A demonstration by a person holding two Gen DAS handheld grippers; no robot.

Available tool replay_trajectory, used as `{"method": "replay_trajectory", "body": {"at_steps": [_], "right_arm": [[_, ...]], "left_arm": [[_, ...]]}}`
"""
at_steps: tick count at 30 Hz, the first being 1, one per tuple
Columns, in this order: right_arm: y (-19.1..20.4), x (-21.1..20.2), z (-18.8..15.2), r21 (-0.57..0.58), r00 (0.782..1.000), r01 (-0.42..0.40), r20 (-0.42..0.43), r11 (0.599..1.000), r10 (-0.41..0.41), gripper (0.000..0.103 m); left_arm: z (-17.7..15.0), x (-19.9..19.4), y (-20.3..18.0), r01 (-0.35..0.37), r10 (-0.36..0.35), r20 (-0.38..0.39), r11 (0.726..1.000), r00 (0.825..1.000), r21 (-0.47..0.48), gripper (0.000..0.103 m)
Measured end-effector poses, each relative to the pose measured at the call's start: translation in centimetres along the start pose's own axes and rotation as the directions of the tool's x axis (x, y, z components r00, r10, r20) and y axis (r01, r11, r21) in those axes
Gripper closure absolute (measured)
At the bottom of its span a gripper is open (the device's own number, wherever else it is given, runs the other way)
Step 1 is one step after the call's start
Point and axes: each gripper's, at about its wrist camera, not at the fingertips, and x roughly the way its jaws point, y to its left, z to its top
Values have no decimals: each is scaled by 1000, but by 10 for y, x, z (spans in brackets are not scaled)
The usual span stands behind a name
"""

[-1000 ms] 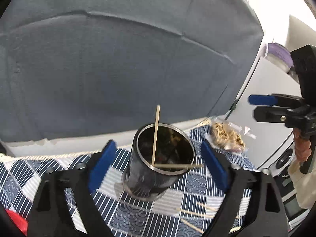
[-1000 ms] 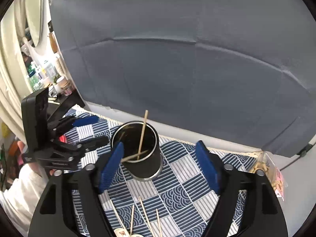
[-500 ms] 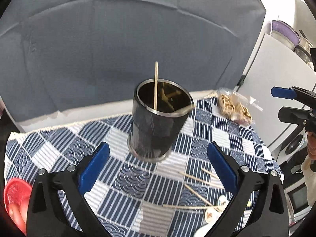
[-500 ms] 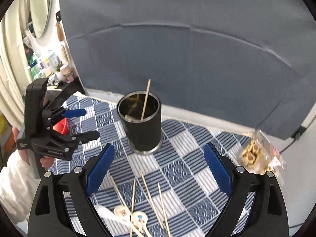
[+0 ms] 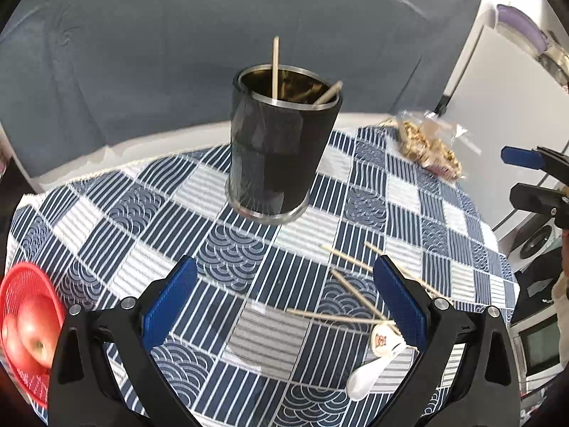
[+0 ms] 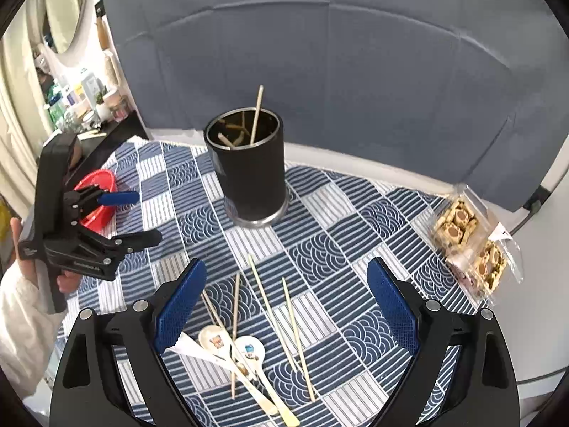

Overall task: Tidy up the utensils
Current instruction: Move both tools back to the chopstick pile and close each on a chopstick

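I see the black cup upright mid-bench on the checked cloth, two chopsticks leaning inside it. A red basket at the left edge holds apples. Loose chopsticks and spoons lie on the cloth under my right tool, jaws spread and empty. My left tool is likewise released, having just widened. A biscuit bag sits far right.

tool: black frame | blue ribbed pads | silver screws | white sleeve
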Motion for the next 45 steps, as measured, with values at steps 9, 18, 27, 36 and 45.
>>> {"method": "replay_trajectory", "body": {"at_steps": [9,18,27,36,45], "right_arm": [[-26,25,-8,-41,998,-15,-67,999,12,16],[-56,53,-23,-108,989,-58,-139,992,42,16],[-70,77,-40,-177,980,-110,-182,978,77,16],[-71,106,-61,-199,966,-136,-242,970,86,16],[-58,141,-73,-193,951,-163,-290,967,103,16]], "left_arm": [[-16,20,-9,-115,111,-87,992,990,-51,6],[-36,48,-46,-171,158,-180,984,971,-57,6],[-45,72,-65,-240,204,-206,957,957,-166,6],[-54,82,-64,-292,226,-236,910,945,-294,6],[-59,93,-58,-343,238,-292,853,926,-394,6]]}}
